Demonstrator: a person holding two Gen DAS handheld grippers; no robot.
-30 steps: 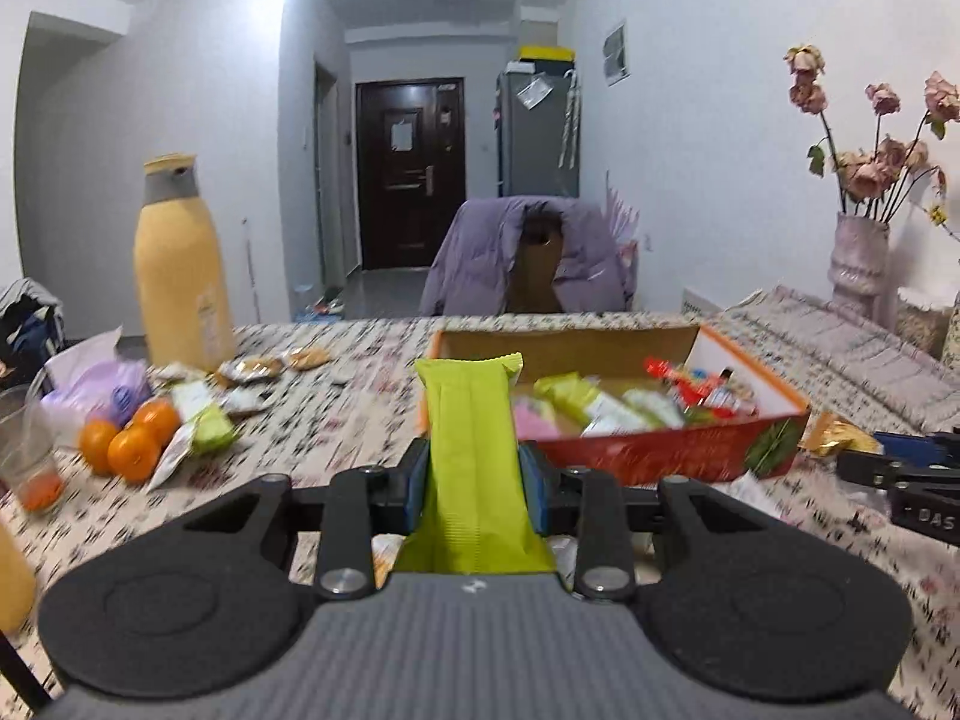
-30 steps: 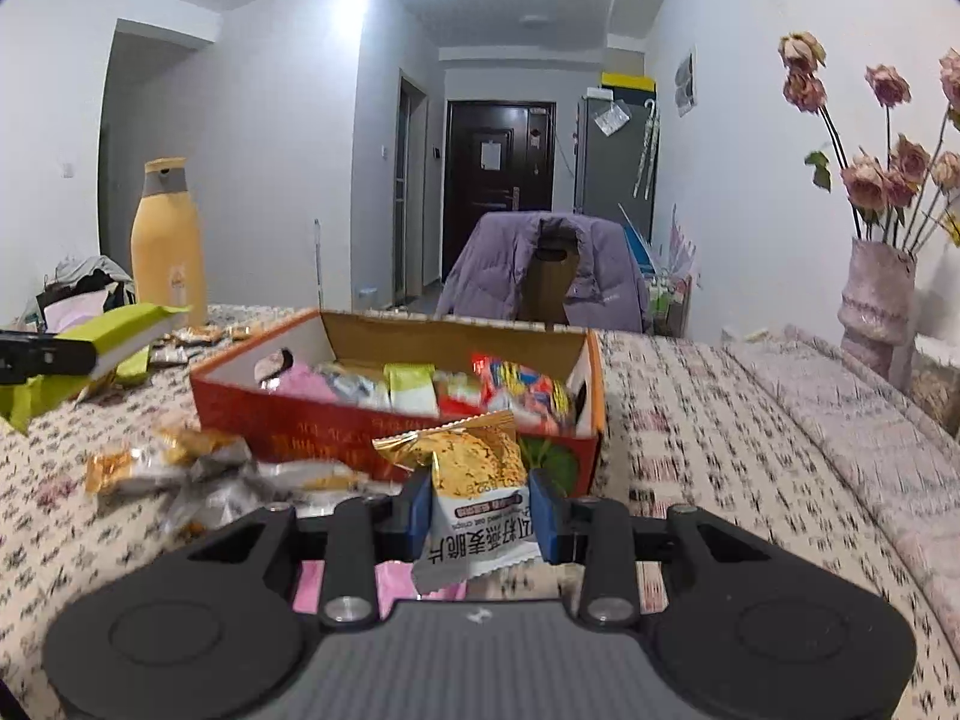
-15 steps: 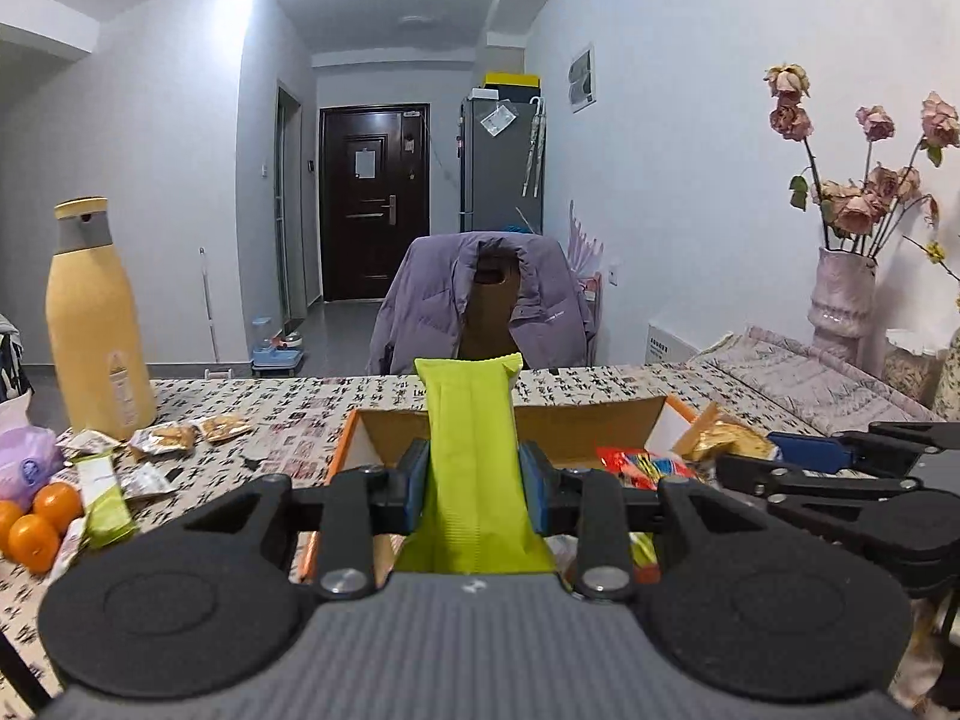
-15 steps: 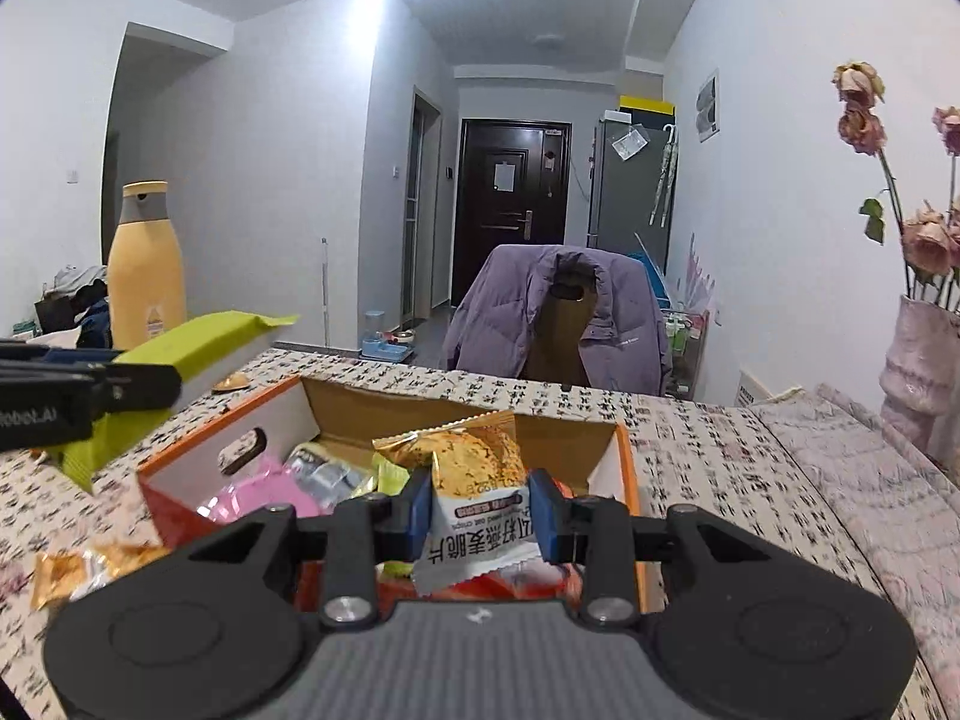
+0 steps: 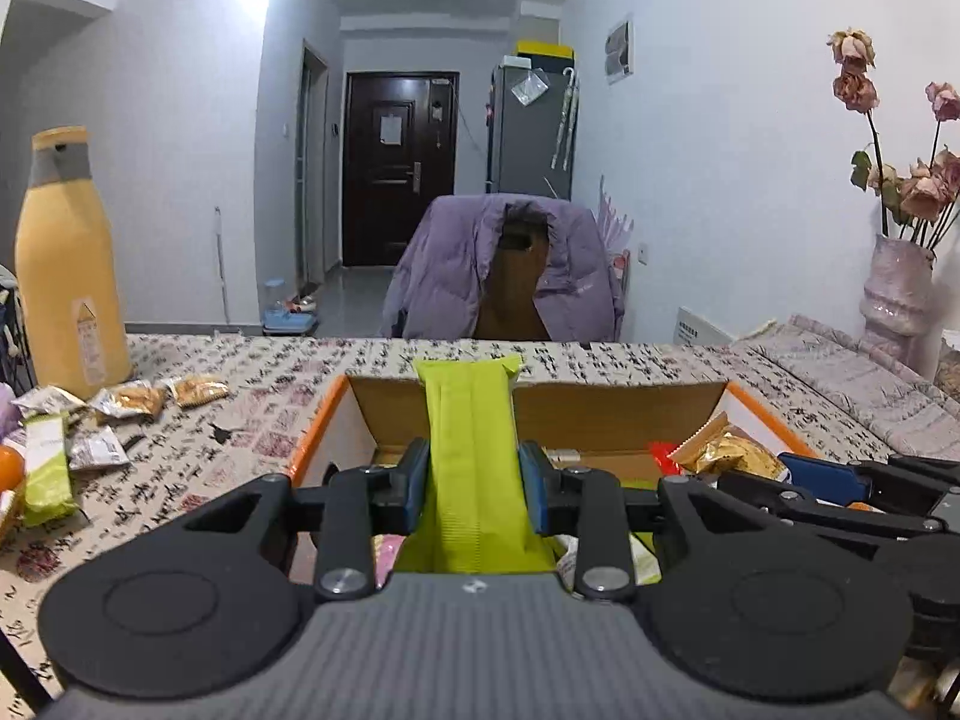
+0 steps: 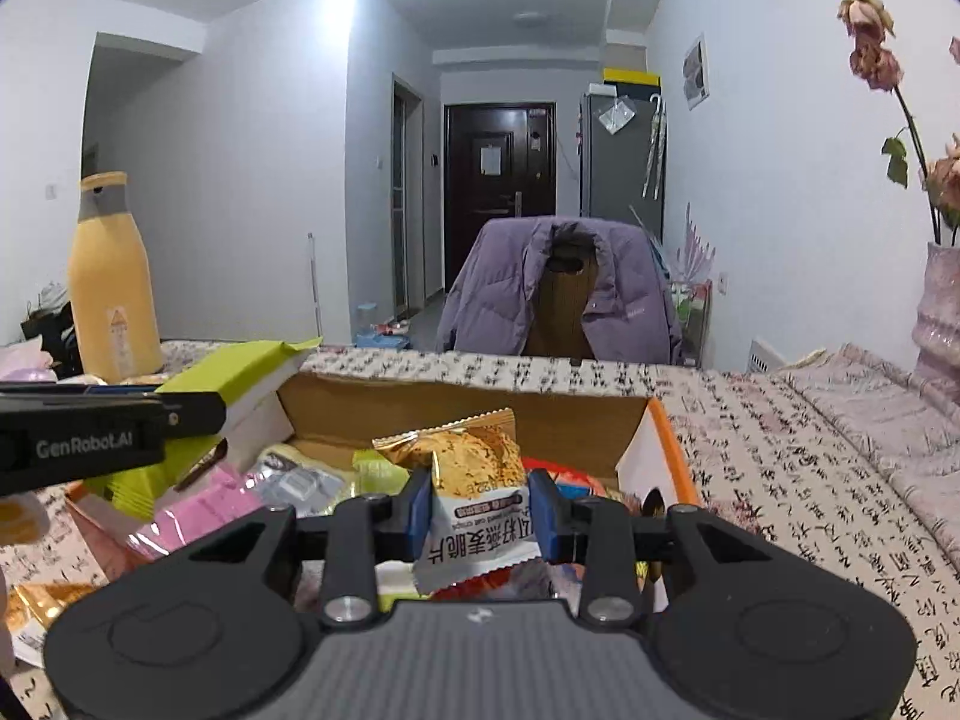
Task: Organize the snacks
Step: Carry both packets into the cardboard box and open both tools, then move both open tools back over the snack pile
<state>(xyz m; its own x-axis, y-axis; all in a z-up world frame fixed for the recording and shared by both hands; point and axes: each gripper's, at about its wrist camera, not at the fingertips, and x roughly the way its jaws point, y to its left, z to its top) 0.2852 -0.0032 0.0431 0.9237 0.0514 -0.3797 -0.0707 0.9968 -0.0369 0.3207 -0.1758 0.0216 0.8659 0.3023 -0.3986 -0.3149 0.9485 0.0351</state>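
Observation:
My left gripper [image 5: 473, 483] is shut on a long lime-green snack bar [image 5: 471, 438] and holds it over the open orange cardboard box [image 5: 612, 414]. My right gripper [image 6: 480, 510] is shut on a gold-and-white cracker packet [image 6: 474, 480], also over the box [image 6: 672, 450]. The box holds several snack packets, pink [image 6: 198, 510] and green among them. The left gripper and its green bar [image 6: 240, 372] show at the left of the right wrist view. The right gripper and its gold packet [image 5: 726, 450] show at the right of the left wrist view.
Loose snack packets [image 5: 126, 399] and a green bar [image 5: 45, 468] lie on the patterned tablecloth left of the box, by a tall yellow bottle [image 5: 66, 264]. An orange [image 5: 9, 468] sits at the far left. A vase of dried roses [image 5: 894, 294] stands at the right. A chair with a purple jacket [image 5: 504, 264] is behind the table.
Both grippers have moved forward with their packets, from in front of the box to over its open top. Both grips are unchanged.

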